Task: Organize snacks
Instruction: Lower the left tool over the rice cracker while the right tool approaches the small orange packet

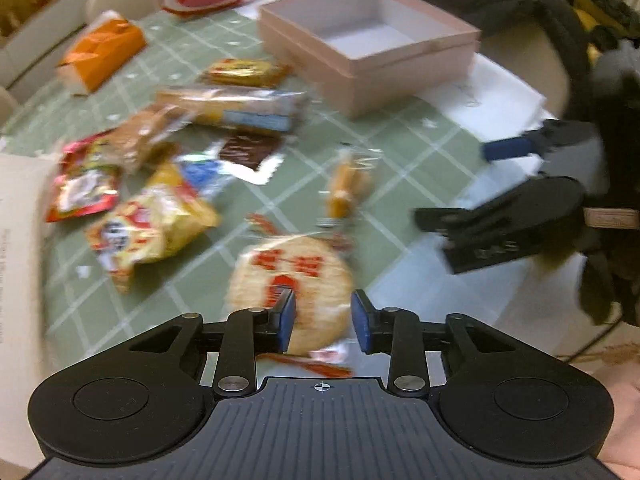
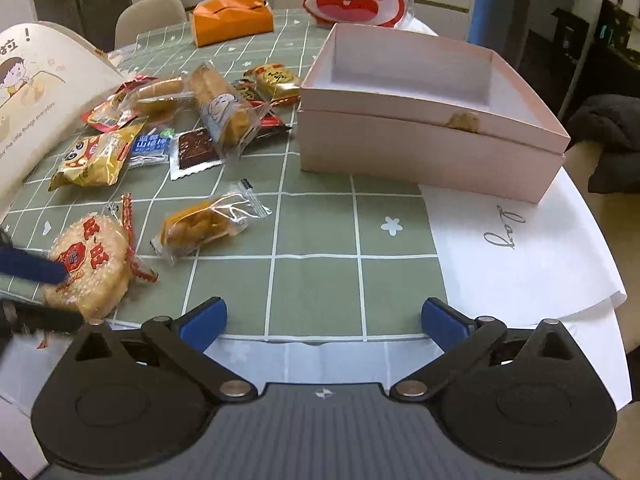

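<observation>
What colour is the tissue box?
Orange tissue box, clearest in the right wrist view.

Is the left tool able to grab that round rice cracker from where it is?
Probably yes. The left tool sits open right at the round rice cracker, its blue pads either side, nothing between them.
</observation>
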`<state>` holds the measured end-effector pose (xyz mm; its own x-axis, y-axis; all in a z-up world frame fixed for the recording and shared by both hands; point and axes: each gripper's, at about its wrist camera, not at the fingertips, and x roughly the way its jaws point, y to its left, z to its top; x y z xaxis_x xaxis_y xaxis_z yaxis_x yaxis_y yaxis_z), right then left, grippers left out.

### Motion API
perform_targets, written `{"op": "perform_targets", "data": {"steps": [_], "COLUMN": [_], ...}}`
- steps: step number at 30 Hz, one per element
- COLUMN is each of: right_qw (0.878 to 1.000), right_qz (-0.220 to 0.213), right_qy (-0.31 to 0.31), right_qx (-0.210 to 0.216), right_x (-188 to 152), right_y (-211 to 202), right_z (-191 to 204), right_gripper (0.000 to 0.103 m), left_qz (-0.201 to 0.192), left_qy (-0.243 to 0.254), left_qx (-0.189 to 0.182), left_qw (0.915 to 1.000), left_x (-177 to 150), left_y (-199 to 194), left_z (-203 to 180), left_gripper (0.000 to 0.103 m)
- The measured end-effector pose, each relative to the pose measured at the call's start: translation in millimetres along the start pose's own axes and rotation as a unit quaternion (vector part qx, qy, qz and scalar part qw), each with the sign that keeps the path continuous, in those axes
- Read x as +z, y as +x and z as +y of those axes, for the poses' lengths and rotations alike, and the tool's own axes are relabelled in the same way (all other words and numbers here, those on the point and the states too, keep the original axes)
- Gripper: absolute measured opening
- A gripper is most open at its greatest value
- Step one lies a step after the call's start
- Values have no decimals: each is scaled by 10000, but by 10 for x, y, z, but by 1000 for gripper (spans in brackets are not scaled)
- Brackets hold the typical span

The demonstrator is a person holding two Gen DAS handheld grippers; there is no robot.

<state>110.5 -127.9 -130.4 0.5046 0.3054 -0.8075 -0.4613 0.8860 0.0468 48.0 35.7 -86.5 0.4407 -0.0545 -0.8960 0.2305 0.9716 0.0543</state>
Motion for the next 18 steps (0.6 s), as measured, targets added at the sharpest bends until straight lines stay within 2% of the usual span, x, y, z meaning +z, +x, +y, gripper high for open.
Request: {"op": "perform_targets", "data": {"steps": [5, 14, 16, 18], "right_qw": [9999, 9995, 9996, 9997], "right_qz": [-121, -288, -271, -234], "right_qy": [21, 102, 91, 63], "right_qx": [-15, -93, -90, -66], "right_x": [-31, -74, -67, -51], "right_y": [-8, -9, -8, -3], "right_z": [0, 22, 21, 15], "right_gripper": [103, 103, 103, 103], "left_qz": [119, -79, -67, -73], "left_qy": [103, 542, 627, 734], "left_qx": [-122, -358, -447, -412], "left_qw": [9998, 9979, 9970, 9964], "left_x": [17, 16, 12, 1], "left_y": [55, 84, 87, 90], "left_z": [32, -124, -135, -161], "left_gripper": [36, 36, 42, 43]}}
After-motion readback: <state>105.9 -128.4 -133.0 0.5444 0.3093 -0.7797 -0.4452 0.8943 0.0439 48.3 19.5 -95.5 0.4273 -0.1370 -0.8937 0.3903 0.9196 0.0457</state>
